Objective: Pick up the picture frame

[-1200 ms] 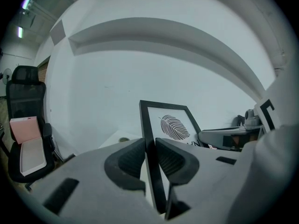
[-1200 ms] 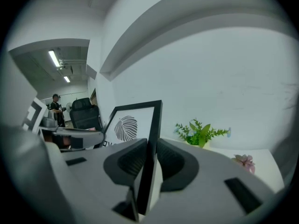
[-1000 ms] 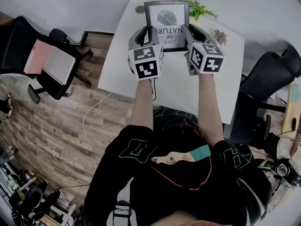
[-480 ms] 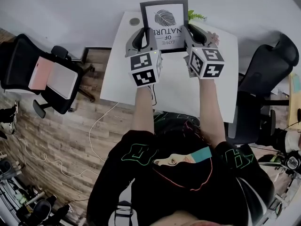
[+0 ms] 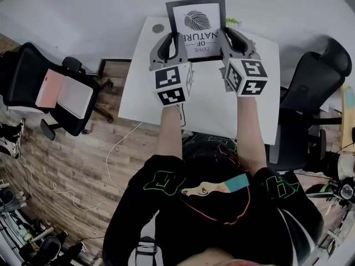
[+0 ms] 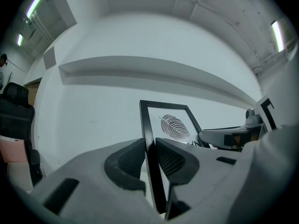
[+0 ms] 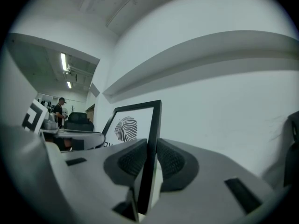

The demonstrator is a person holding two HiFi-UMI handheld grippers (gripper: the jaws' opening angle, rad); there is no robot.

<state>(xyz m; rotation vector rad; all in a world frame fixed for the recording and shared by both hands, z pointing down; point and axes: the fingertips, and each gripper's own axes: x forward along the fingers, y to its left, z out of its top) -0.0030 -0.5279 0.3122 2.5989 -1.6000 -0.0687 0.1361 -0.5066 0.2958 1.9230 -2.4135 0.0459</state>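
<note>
A black picture frame (image 5: 196,24) with a leaf print and lettering stands upright in the air over the far end of the white table (image 5: 208,107). My left gripper (image 5: 172,36) is shut on its left edge and my right gripper (image 5: 226,33) is shut on its right edge. In the left gripper view the frame (image 6: 172,124) has its black bar pinched between the ribbed pads of the left gripper (image 6: 150,149). In the right gripper view the frame (image 7: 133,124) is clamped the same way by the right gripper (image 7: 152,158). Both grippers point level.
A green plant (image 5: 234,21) peeks out behind the frame, and a small round disc (image 5: 158,28) lies at the table's far left corner. Black office chairs stand left (image 5: 52,93) and right (image 5: 319,79) of the table. A white wall faces the grippers.
Both grippers have risen together with the frame held between them. The frame now sits higher and covers more of the plant.
</note>
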